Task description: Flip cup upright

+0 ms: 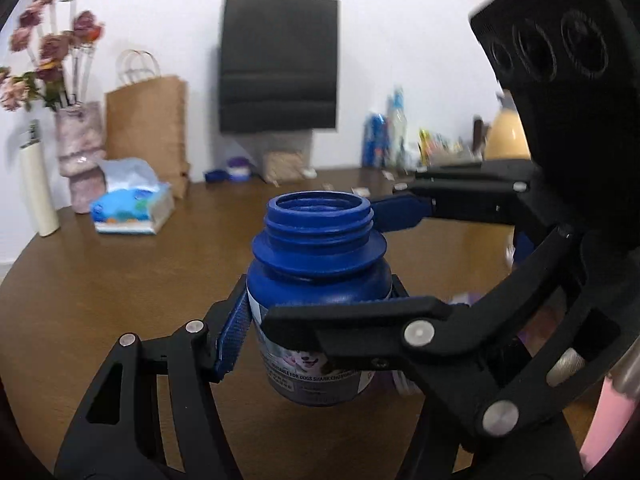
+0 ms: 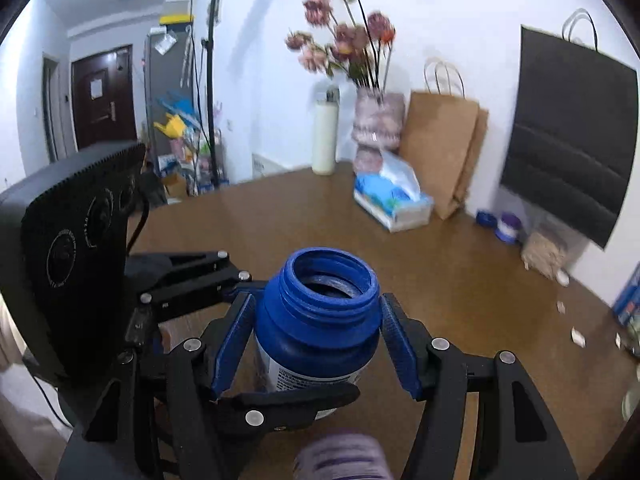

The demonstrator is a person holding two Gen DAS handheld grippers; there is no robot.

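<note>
While mouth-up at frame centre, held the blue bottle (image 1: 320, 280) in the clamped left tongs (image 1: 316, 312); bracketed it with the right tongs (image 2: 318, 344), contact uncertain. Needed level lowering onto the tabletop (image 1: 120, 280), then gentle release.

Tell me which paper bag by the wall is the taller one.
The black paper bag. It stands well above the brown paper bag to its left, which rests on the table beside the tissue pack.
</note>
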